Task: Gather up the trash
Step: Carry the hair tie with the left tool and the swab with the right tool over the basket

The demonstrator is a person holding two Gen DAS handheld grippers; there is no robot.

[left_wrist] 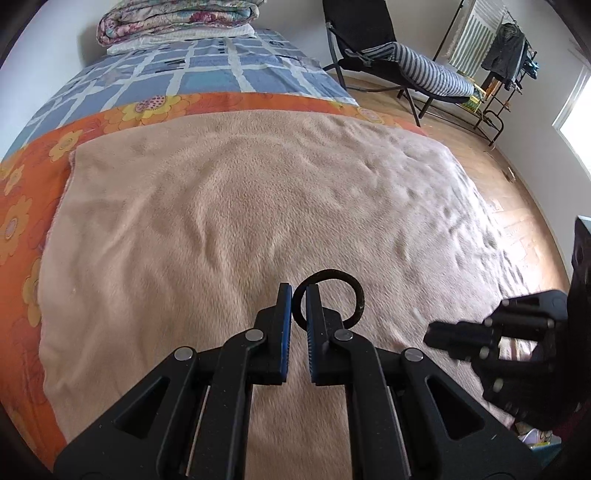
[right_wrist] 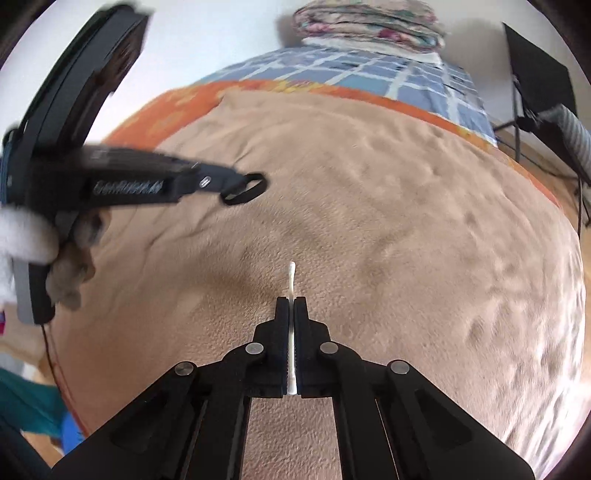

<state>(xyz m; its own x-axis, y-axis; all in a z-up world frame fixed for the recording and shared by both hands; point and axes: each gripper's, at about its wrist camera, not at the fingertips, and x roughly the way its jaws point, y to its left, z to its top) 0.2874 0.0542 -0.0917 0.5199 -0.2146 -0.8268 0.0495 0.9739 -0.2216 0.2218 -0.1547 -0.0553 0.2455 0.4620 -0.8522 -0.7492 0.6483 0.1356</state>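
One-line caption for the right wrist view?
Right gripper shut on a cotton swab above the blanket; left gripper holds a hair tie.

Bedroom — bed (left_wrist: pixel 236 77), folded quilts (left_wrist: pixel 177 22).

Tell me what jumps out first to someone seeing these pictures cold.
The left gripper pinches a black hair tie over the beige blanket, one finger through the loop. The right gripper is clamped on a white cotton swab poking out forward. Behind, folded quilts sit stacked at the bed's far end.
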